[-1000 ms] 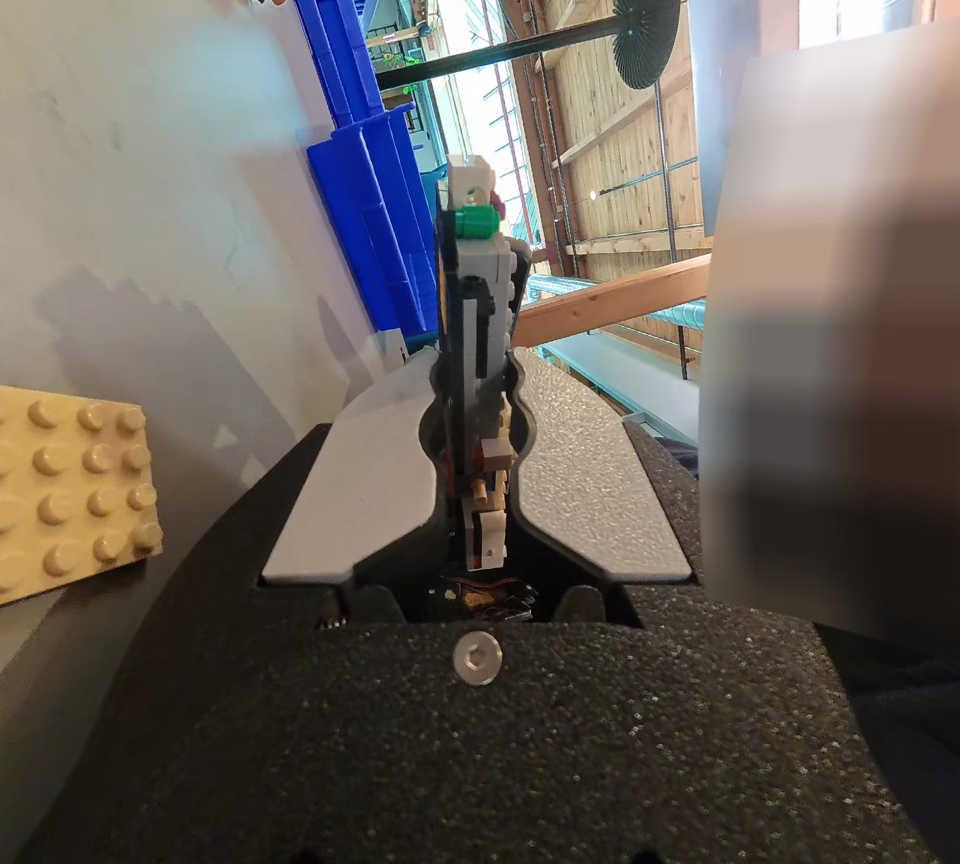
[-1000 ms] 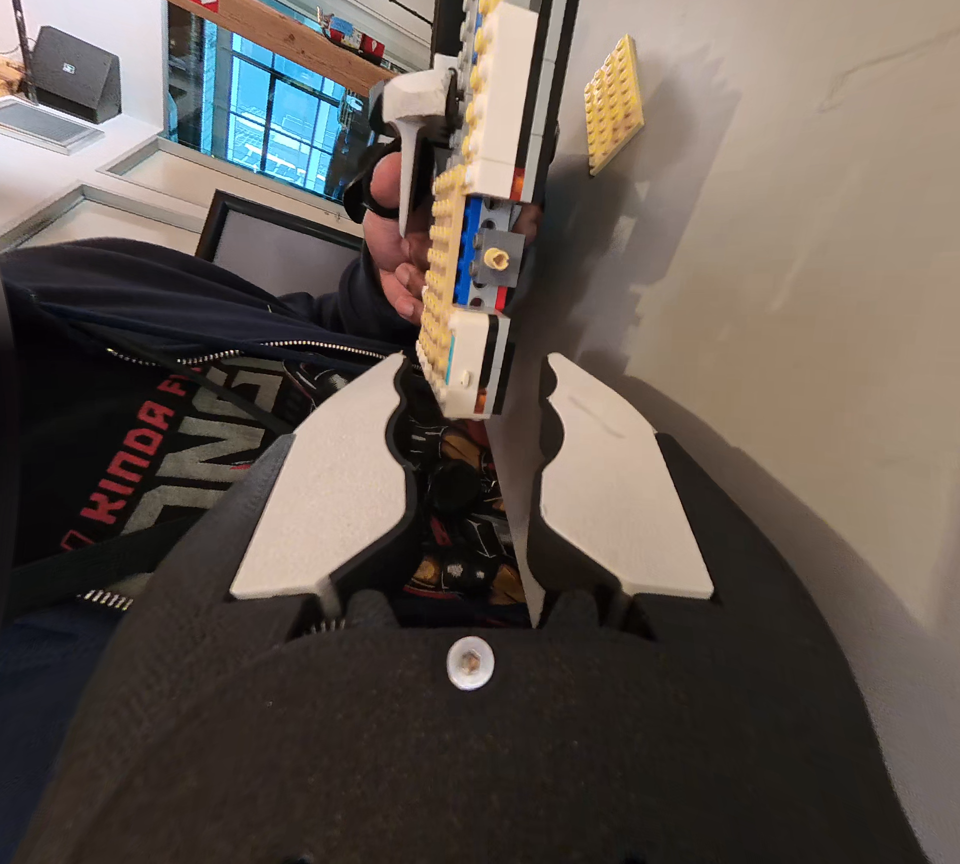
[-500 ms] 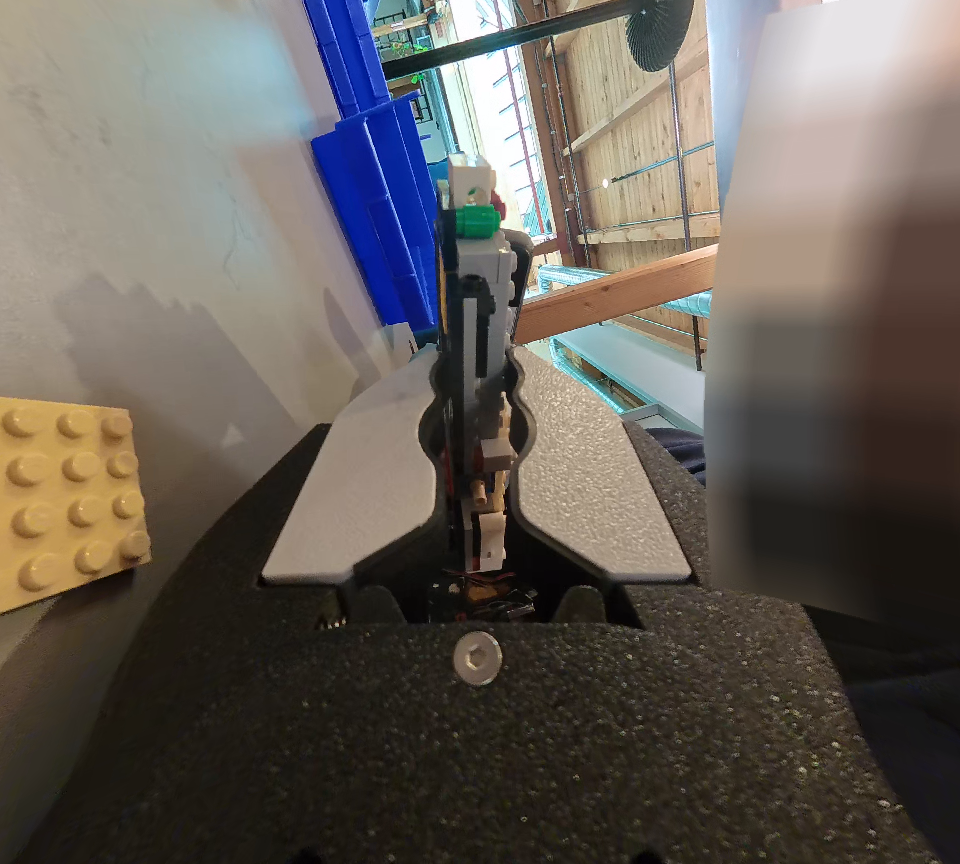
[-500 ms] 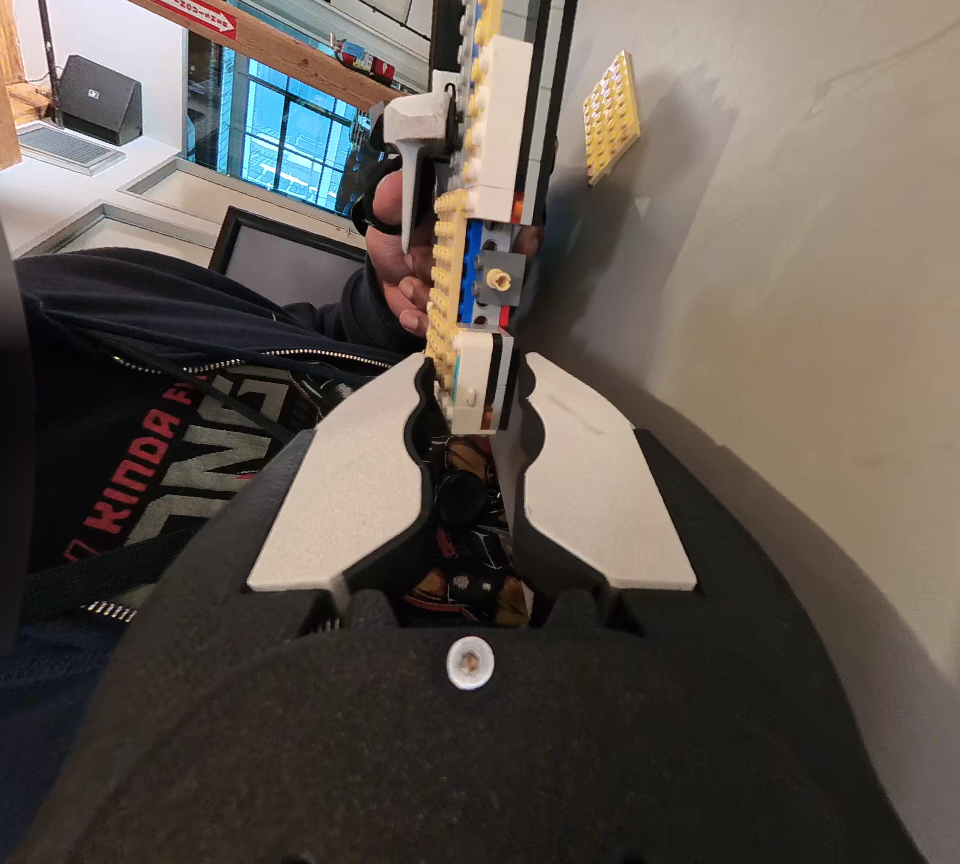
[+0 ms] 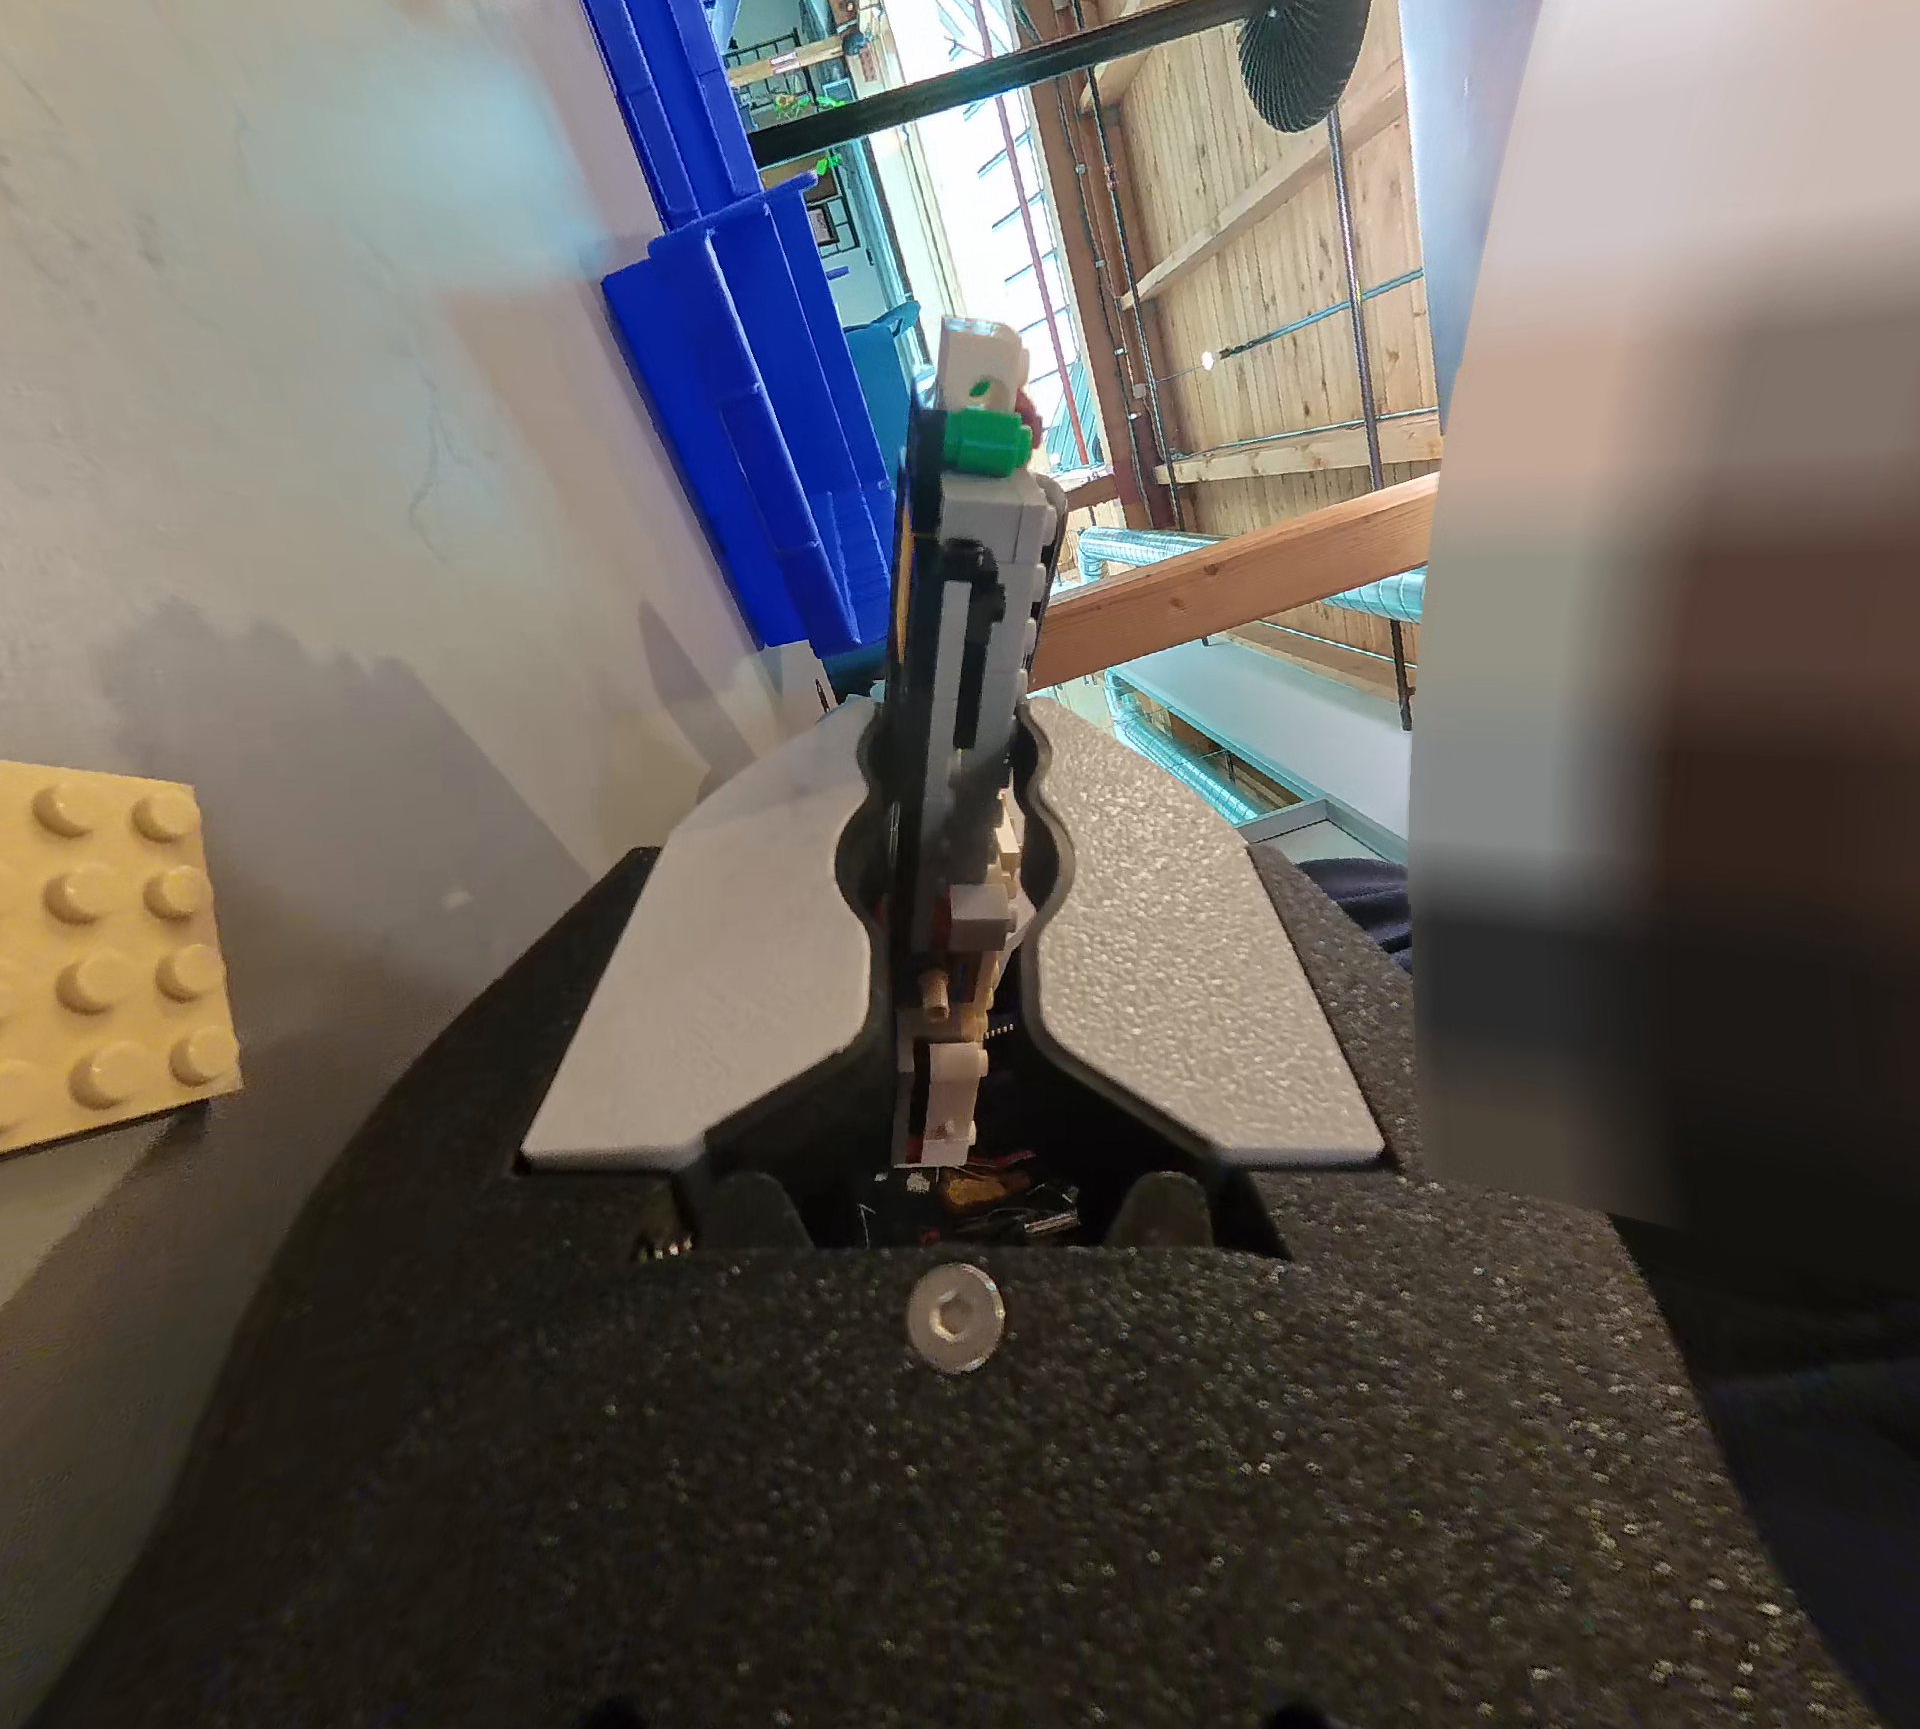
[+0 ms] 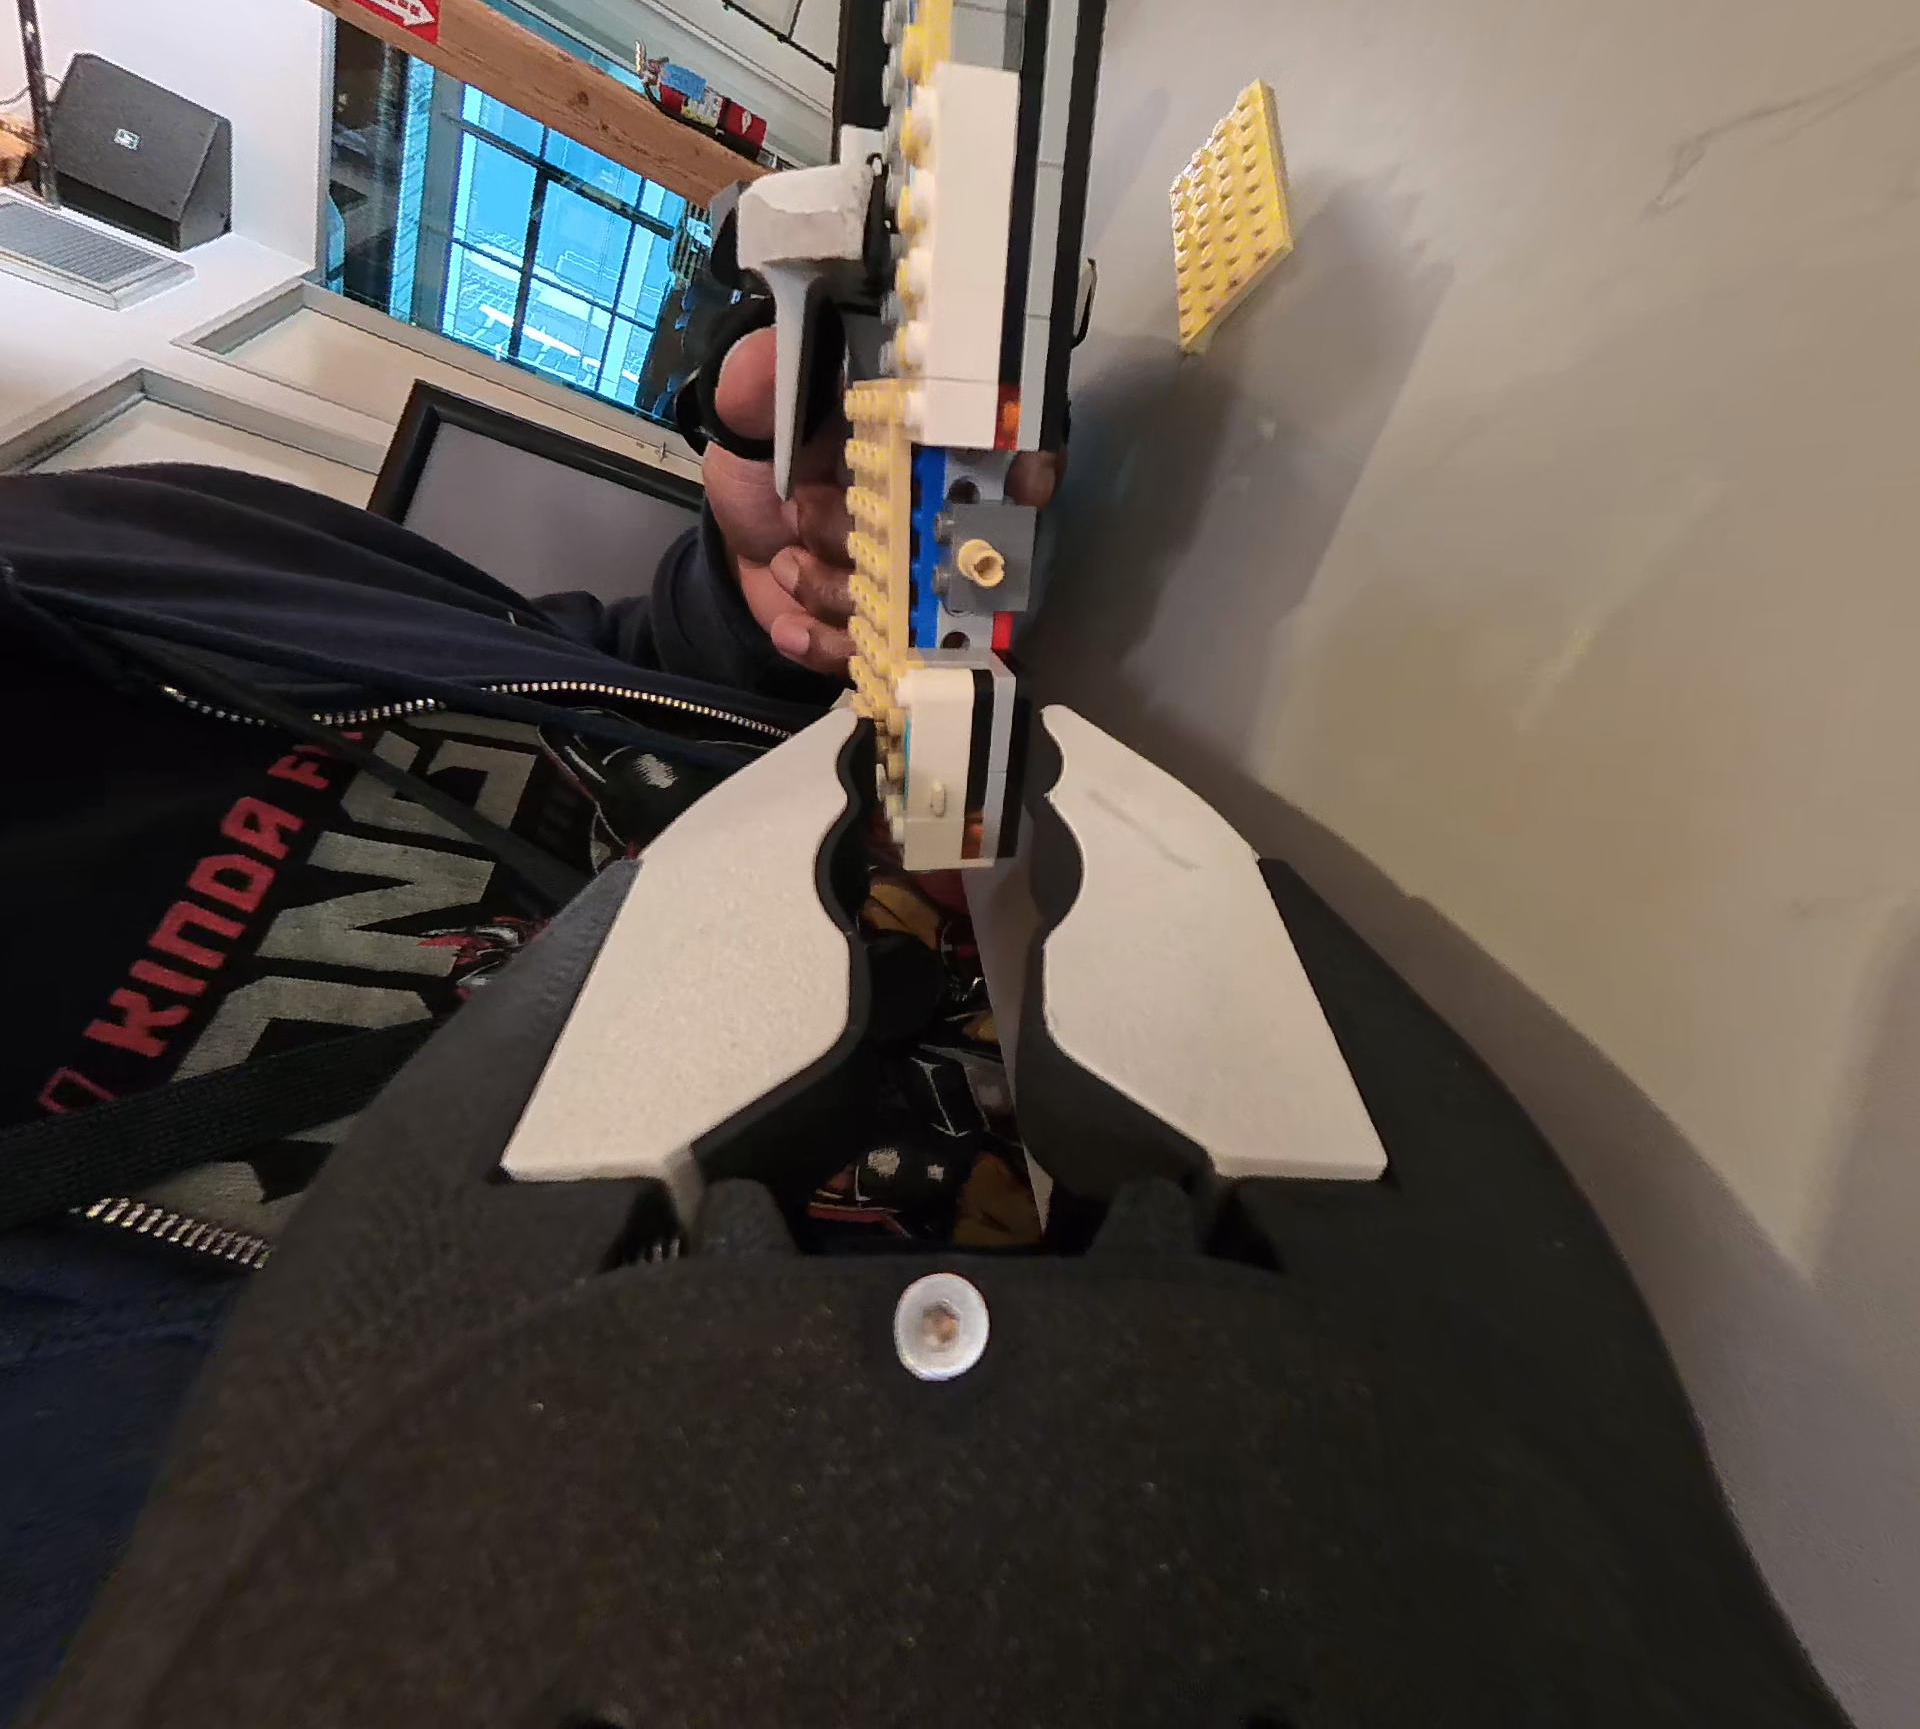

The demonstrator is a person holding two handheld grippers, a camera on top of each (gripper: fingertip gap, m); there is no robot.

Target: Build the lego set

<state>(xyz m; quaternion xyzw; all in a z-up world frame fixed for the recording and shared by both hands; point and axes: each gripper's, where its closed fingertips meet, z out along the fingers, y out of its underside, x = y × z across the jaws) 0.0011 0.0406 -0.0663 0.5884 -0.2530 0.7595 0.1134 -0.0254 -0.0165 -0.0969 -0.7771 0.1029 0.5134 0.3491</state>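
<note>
Brick model [image 5: 961,640], long and flat, gripped at both ends, off bench [image 5: 260,329]. Long axis runs straight out along left gripper [image 5: 951,744] fingers, green piece [image 5: 985,441] at far tip. Left fingers clenched on model's sides, narrow gap. Right gripper [image 6: 945,775] fingers close on white end block [image 6: 951,775]; right pad contact likely, partly shadowed. Tan plate [image 5: 104,962] lies on bench beside model.
</note>
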